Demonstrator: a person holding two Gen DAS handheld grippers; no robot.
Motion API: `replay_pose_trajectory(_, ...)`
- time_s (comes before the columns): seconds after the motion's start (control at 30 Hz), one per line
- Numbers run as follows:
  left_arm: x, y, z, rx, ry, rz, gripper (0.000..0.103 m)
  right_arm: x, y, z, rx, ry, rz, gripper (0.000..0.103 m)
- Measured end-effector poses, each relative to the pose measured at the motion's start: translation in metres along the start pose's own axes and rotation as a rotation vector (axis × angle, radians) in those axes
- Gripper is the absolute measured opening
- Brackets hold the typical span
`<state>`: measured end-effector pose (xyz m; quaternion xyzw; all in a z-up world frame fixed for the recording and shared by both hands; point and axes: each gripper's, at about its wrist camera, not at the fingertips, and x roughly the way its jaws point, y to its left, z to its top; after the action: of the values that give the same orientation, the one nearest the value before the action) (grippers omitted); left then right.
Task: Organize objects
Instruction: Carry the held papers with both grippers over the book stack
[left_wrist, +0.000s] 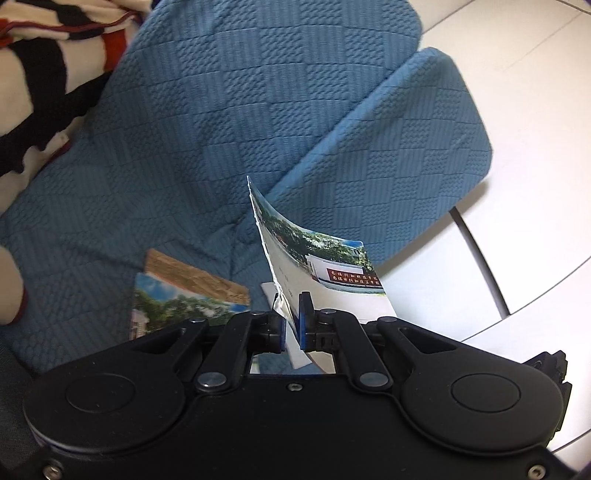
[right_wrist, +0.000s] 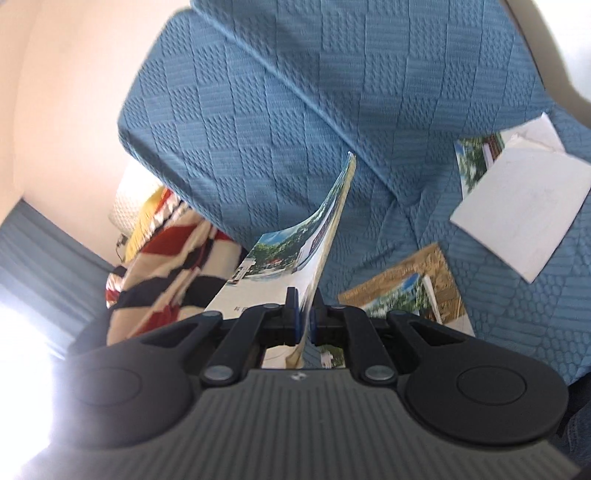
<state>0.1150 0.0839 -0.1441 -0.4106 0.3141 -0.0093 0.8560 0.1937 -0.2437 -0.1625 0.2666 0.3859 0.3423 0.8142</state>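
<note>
Two sets of black tongs are in your hands, and each is clamped on a glossy printed photo card; your left tongs (left_wrist: 291, 321) pinch the lower edge of a curling card with a torn white edge (left_wrist: 317, 258) that shows trees and a white wall bearing a red sign, held up above the blue quilted sofa cushion (left_wrist: 207, 122); your right tongs (right_wrist: 303, 319) grip a similar bent landscape card (right_wrist: 295, 254) standing edge-on above the same fabric; more cards lie loose on the seat: a tan-and-green photo card (right_wrist: 406, 284) just beside your right tongs, and a blank white card (right_wrist: 521, 218) overlapping another photo further right; a red, black and cream striped blanket (left_wrist: 44, 70) sits at the sofa's far side.
</note>
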Motion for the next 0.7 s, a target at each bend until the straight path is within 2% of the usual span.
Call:
replay_pose_trajectory(0.37,0.024,0.062,-0.036,-0.063,0.064,0.1,0.006,0.04,-0.023,-0.04,-0.022,0.073,-0.086,0.009)
replay_pose_trajectory(0.7,0.045,0.083,-0.062,-0.088,0.126,0.15,0.007,0.051,-0.034,-0.056,-0.055,0.095,-0.169,0.009)
